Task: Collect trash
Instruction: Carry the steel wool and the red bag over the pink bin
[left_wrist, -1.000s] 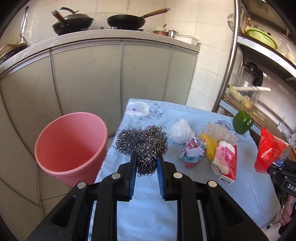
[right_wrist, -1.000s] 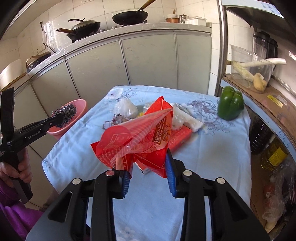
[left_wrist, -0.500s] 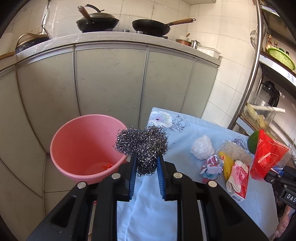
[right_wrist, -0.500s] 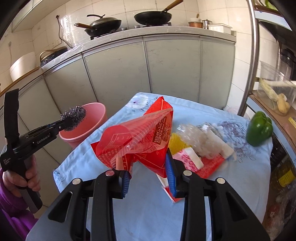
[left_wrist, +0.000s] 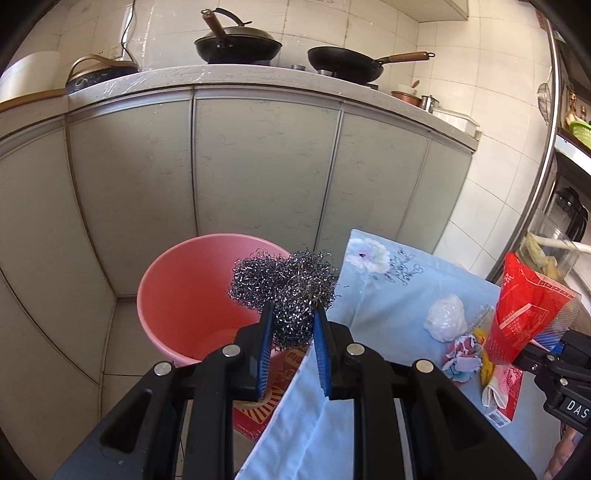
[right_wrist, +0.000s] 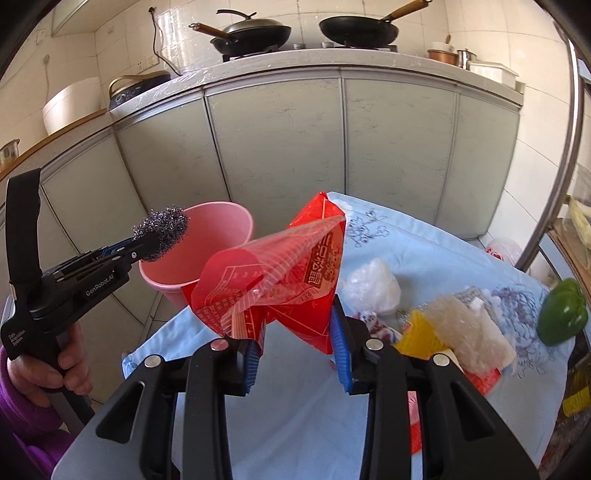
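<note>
So, left gripper (left_wrist: 291, 325) clamped on steel wool (left_wrist: 284, 288) above pink bucket (left_wrist: 184, 291), "GenRobot.AI" readable on its side; right gripper (right_wrist: 295, 343) pinching red wrapper (right_wrist: 288, 266) over table (right_wrist: 424, 251)

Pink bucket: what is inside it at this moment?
In the left wrist view, the pink bucket shows bare pink wall and, at the bottom, a faint reddish patch I cannot identify. The steel wool held in the left tool covers its near right side.

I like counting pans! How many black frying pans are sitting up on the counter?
2. The lidded wok sits on the left of the stove; the open frying pan with its wooden handle is to its right. Others may be hidden.
</note>
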